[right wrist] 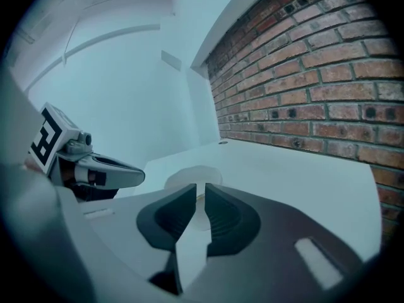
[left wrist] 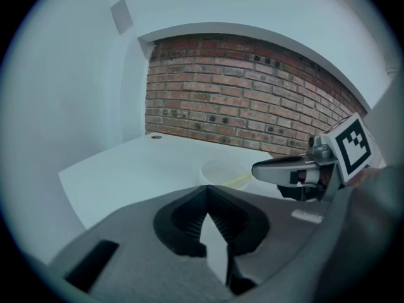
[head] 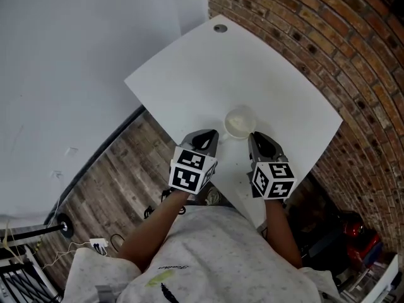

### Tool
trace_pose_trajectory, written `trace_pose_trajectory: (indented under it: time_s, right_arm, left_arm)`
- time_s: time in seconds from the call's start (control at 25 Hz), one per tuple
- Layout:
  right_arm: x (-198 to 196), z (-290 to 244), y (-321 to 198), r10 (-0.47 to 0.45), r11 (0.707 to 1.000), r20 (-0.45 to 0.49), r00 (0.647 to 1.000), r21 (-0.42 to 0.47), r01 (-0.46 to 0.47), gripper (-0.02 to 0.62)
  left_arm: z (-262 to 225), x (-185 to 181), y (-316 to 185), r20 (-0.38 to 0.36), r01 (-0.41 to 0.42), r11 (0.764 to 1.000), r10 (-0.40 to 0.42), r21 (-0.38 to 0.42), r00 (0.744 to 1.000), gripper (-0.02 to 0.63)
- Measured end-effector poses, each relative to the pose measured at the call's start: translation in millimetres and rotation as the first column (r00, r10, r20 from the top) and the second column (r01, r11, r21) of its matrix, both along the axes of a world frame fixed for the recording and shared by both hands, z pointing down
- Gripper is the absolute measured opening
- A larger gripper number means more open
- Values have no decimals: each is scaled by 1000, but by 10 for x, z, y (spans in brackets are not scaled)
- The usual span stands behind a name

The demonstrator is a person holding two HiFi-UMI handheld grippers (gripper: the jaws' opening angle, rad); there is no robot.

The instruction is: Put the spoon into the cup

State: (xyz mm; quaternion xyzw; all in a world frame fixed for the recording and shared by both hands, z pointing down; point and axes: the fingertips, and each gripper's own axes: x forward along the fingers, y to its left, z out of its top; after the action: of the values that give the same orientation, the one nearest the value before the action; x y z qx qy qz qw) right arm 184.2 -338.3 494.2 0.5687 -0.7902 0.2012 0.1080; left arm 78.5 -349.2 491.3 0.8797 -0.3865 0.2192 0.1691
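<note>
A white cup stands on the white table just beyond both grippers. In the left gripper view a thin yellow spoon slants from inside the cup up to the tip of my right gripper. My right gripper is just right of the cup, its jaws a narrow slit apart around the spoon's end. In its own view, the right gripper points at the cup; the spoon barely shows there. My left gripper is shut and empty, left of the cup.
A brick wall runs along the table's far and right sides. A round cable hole sits at the table's far corner. Wood floor lies to the left, with cables and a stand base.
</note>
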Motion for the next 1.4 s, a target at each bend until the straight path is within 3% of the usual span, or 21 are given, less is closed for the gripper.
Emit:
trace_pose_trajectory:
  time_s: [0.72, 1.4]
  right_arm:
    - [-39, -543, 341, 98, 992, -44, 994, 87, -94, 28]
    - [-389, -938, 783, 152, 980, -78, 985, 142, -140, 11]
  left_arm:
    - [-320, 28, 223, -56, -100, 994, 103, 50, 993, -8]
    - [-573, -254, 528, -81, -174, 981, 181, 88, 980, -8]
